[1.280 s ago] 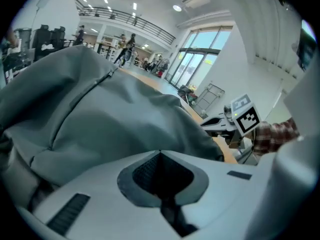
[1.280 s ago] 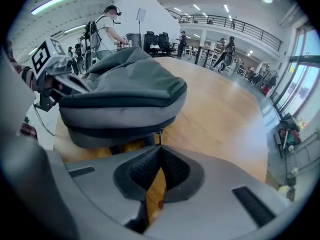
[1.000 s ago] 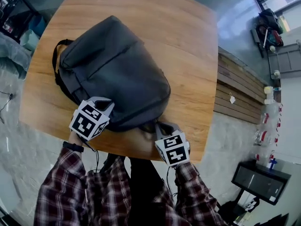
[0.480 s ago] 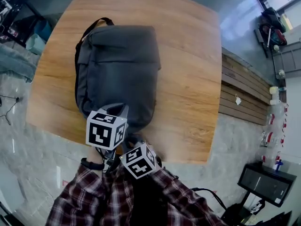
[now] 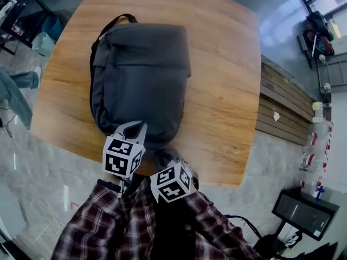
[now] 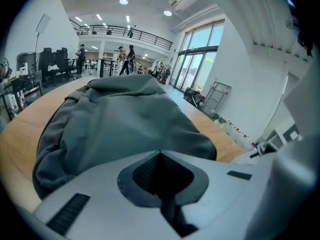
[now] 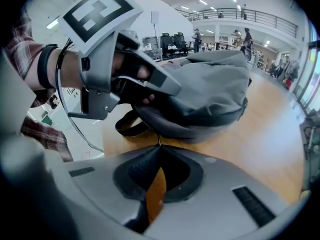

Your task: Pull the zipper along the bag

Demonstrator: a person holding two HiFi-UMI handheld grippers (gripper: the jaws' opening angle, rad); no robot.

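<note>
A dark grey backpack (image 5: 141, 80) lies lengthwise on the round wooden table (image 5: 222, 64), its carry handle (image 5: 111, 25) at the far end. My left gripper (image 5: 134, 128) is shut on the bag's near end. In the left gripper view the closed jaws (image 6: 160, 153) meet right at the grey fabric (image 6: 125, 119). My right gripper (image 5: 162, 157) sits just right of it at the table's near edge. It is shut on a thin metal zipper pull (image 7: 159, 139) that hangs from the bag (image 7: 215, 89). A black strap (image 7: 131, 126) loops out beneath the left gripper (image 7: 150, 79).
The table's near edge runs just under both grippers. A slatted wooden bench (image 5: 284, 112) stands to the right and a black cabinet (image 5: 306, 213) at the lower right. A person's leg (image 5: 13, 91) shows at the far left. People stand far off in the hall.
Over the second the bag swung from a slant to lie lengthwise away from me. Both grippers came together at its near end. The right gripper has since edged slightly right.
</note>
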